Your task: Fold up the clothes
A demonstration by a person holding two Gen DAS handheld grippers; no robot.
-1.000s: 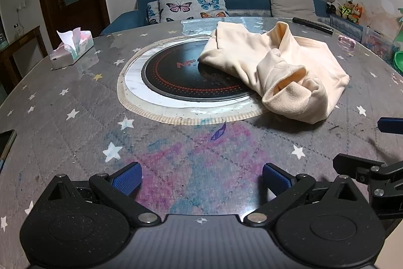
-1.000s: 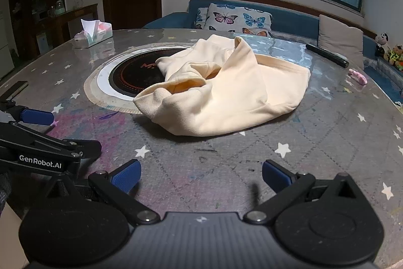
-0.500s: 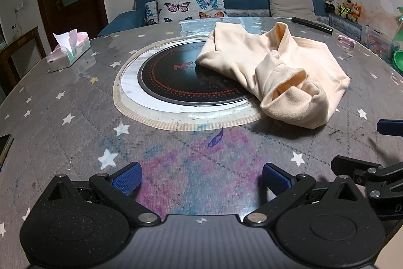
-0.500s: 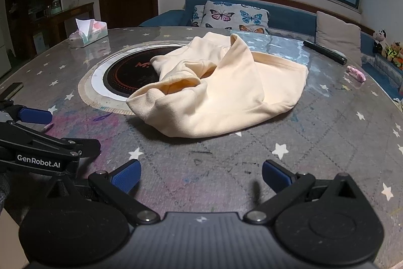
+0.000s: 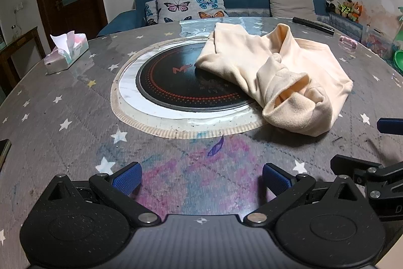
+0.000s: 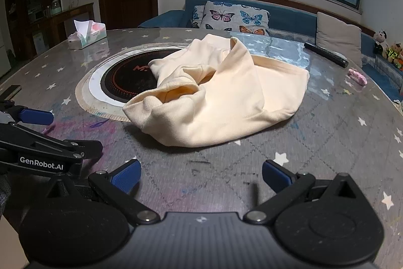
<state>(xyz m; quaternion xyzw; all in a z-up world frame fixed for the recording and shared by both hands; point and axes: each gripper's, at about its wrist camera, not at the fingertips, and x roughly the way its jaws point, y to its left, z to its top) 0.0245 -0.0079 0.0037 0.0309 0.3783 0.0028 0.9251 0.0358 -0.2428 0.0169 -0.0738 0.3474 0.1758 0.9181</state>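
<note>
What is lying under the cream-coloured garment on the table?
The cream garment rests partly on the black round cooktop and its white ring, partly on the star-patterned table cover. Whatever else lies beneath its bunched folds is covered.

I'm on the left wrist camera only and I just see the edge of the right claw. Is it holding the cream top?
Observer: No. The right claw is open, with only bare table between its fingers.
Operator: Where is the top from there?
Observer: The cream top lies straight ahead of that claw, untouched. Its rolled edge and its opening face the claw.
</note>
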